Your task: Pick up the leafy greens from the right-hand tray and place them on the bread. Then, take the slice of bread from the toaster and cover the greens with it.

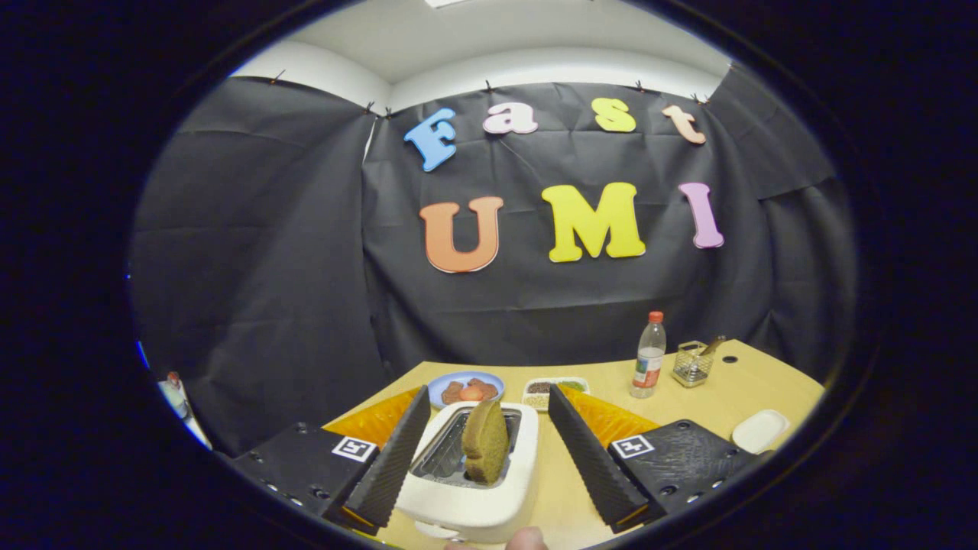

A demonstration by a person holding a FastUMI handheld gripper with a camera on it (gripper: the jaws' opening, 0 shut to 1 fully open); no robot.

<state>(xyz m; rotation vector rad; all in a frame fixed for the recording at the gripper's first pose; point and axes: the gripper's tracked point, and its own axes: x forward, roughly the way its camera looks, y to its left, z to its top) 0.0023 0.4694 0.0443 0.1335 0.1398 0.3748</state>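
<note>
Claw [483,443] is spread wide, gripping nothing, fingers splayed either side of the toaster [470,489]. Toaster sits on the desk [710,397] right between the fingers, close in. Slice of bread [486,441] stands upright in the toaster slot, poking above the rim, roughly midway btwn the two fingertips but touched by neither.

Beyond the fingers, further back on the desk: a blue plate [465,388] w/ reddish-brown food, and just beside it to the right a white tray [555,390] holding what looks like leafy greens [571,385] at its far corner plus darker bits; too small to be sure. Further right stands a plastic bottle [649,356] w/ a red cap, then a wire basket [692,363]. A white dish [759,430] lies near the right finger's base. A fingertip [527,538] shows just in front of the toaster.
</note>
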